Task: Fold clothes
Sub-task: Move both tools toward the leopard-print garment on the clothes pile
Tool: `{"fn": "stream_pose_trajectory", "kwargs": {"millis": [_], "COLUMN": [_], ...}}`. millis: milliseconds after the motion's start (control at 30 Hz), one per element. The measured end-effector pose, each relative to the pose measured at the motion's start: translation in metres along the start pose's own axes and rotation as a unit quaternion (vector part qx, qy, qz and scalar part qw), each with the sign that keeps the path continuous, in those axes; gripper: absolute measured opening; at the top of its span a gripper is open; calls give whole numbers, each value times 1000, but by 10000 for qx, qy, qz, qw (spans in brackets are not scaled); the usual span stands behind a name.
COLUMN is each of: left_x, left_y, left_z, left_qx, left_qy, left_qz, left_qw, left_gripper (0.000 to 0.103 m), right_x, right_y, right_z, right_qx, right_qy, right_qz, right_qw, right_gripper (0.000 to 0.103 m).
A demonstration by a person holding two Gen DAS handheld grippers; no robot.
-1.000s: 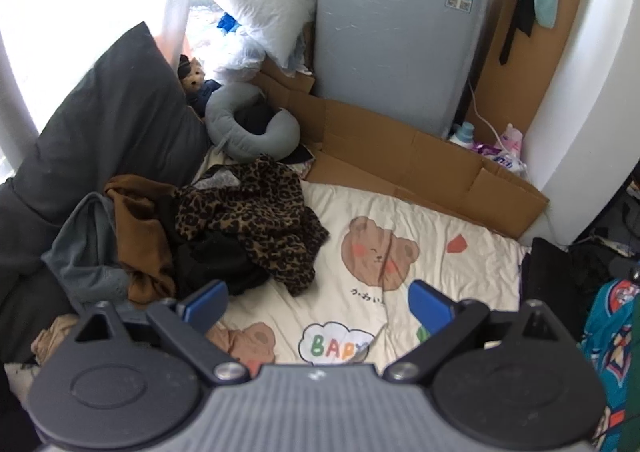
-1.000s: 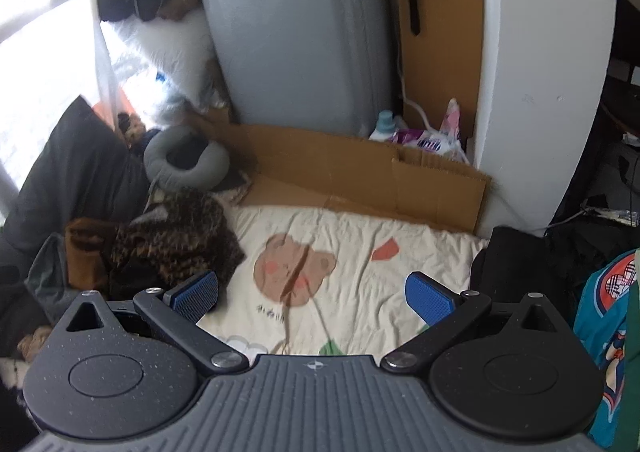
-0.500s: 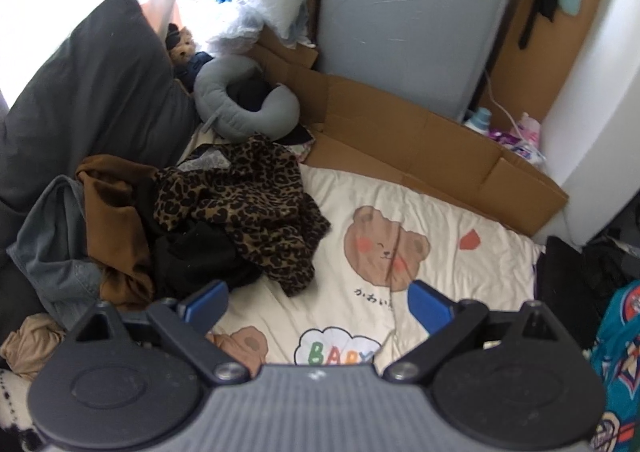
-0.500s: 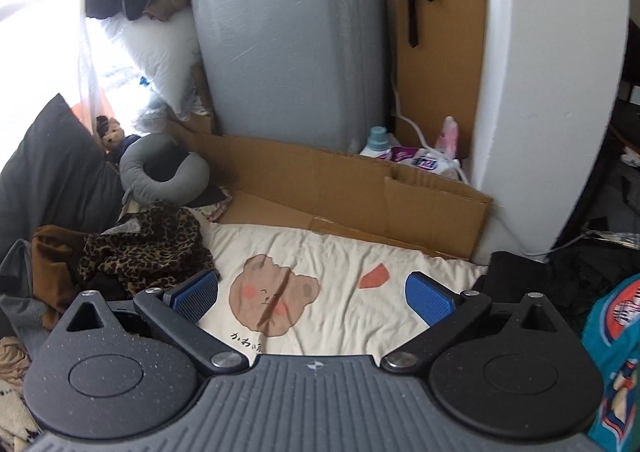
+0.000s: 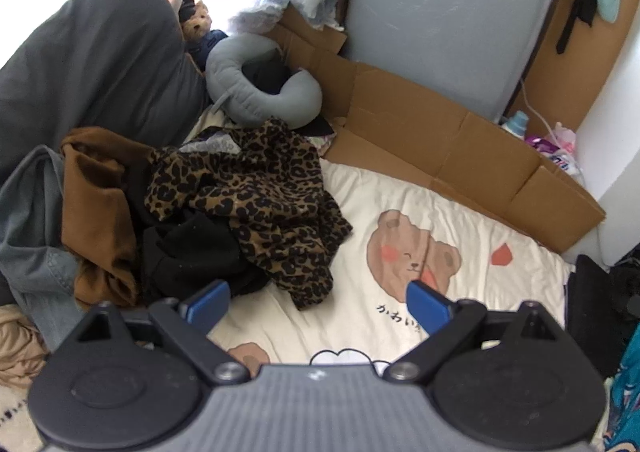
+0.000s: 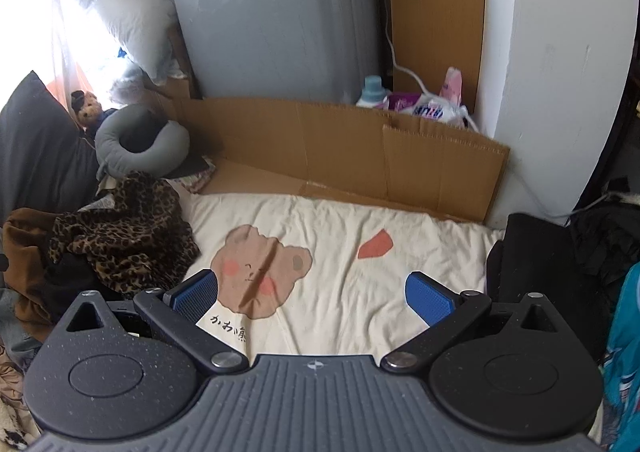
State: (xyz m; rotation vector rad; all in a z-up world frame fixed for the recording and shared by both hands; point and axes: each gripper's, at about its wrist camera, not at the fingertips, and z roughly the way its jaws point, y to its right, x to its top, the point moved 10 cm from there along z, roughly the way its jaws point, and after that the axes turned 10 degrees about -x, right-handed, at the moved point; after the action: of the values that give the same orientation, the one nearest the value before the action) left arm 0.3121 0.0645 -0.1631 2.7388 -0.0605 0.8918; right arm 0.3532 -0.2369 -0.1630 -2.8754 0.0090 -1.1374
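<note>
A heap of clothes lies at the left of a cream bear-print blanket [image 5: 460, 211]: a leopard-print garment [image 5: 256, 195] on top, a black one [image 5: 192, 252] under it, a brown one [image 5: 96, 207] and a grey denim one [image 5: 32, 219] further left. My left gripper [image 5: 318, 306] is open and empty, just in front of the heap's near edge. My right gripper [image 6: 312, 296] is open and empty above the blanket [image 6: 360, 276], with the leopard garment [image 6: 124, 232] to its left.
A grey neck pillow [image 5: 260, 91], a dark cushion [image 5: 92, 67] and a teddy [image 5: 196, 19] sit behind the heap. Flattened cardboard [image 5: 440, 147] and a grey appliance [image 5: 440, 11] bound the far side. Dark bags [image 6: 540, 260] and a teal garment [image 6: 624, 332] lie at the right.
Both grippers have moved forward and tilted down toward the blanket. The clothes heap now looms larger in the left wrist view. Both stay open.
</note>
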Motion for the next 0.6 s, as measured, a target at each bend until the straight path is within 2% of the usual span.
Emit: {"fn": "stream_pose_trajectory", "kwargs": {"millis": [300, 600], "left_x": [-24, -40], "left_y": [-31, -51], "left_z": [53, 93], "left_qx": [37, -25], "left_qy": [-206, -204], "left_qz": [-71, -121], "left_qw": [9998, 9997], "left_gripper": [93, 89], "right_x": [-26, -44], "right_y": [-8, -14], "right_z": [46, 91], "right_qx": [-35, -13], "right_qy": [-85, -378], "right_qz": [-146, -192], "right_qw": [9999, 9991], "right_gripper": [103, 103]}}
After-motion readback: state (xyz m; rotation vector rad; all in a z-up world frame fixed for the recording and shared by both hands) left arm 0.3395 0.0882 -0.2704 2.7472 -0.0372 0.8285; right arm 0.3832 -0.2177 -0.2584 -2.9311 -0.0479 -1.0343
